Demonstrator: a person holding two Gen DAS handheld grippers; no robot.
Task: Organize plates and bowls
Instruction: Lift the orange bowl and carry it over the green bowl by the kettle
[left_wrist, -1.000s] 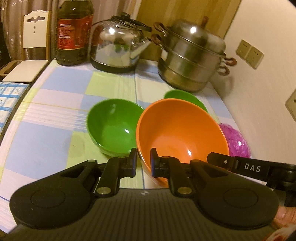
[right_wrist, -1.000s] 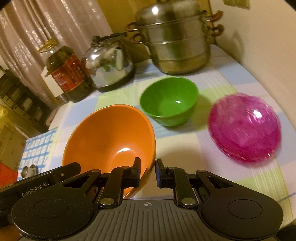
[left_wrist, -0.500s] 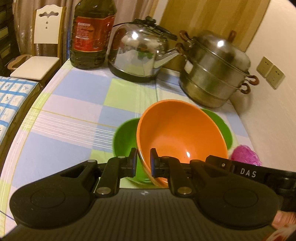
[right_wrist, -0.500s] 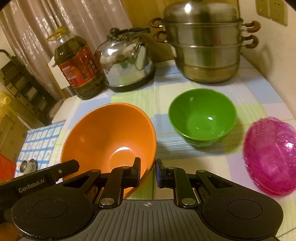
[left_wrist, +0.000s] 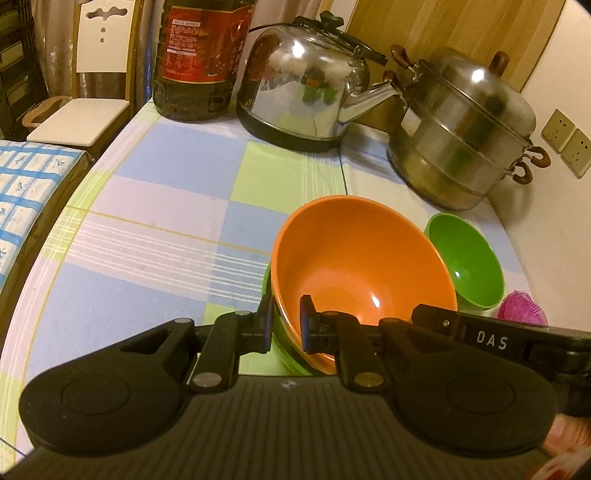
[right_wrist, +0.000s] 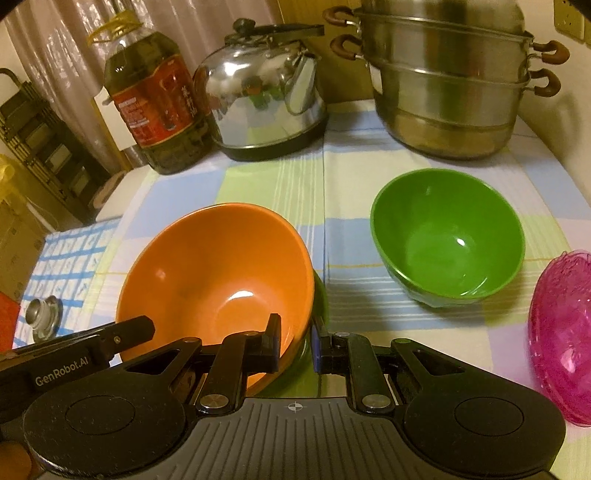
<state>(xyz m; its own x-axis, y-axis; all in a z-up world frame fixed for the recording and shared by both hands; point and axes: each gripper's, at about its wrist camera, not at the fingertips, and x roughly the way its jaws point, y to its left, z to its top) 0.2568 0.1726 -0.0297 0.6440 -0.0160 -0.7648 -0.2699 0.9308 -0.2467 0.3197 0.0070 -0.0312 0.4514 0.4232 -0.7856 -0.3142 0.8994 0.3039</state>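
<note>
An orange bowl (left_wrist: 362, 266) (right_wrist: 221, 273) is held by its rim from both sides. My left gripper (left_wrist: 286, 321) is shut on the near left rim, one finger inside and one outside. My right gripper (right_wrist: 295, 336) is shut on the right rim in the same way. The orange bowl is low over a green bowl (left_wrist: 282, 350) (right_wrist: 320, 295), of which only a thin edge shows beneath it; whether they touch I cannot tell. A second green bowl (left_wrist: 469, 258) (right_wrist: 447, 243) stands upright to the right. A pink plate (right_wrist: 561, 332) (left_wrist: 522, 314) lies further right.
At the back of the checked tablecloth (left_wrist: 155, 240) stand an oil bottle (left_wrist: 199, 59), a steel kettle (left_wrist: 306, 88) and a stacked steel steamer pot (left_wrist: 461, 129). The wall with sockets (left_wrist: 569, 144) is on the right. A white chair (left_wrist: 85, 110) and a blue-checked surface (left_wrist: 26, 184) lie past the left edge.
Both grippers have carried the orange bowl to the left and downward, over the left green bowl, which is now almost hidden under it. The other green bowl and the pink plate stayed put.
</note>
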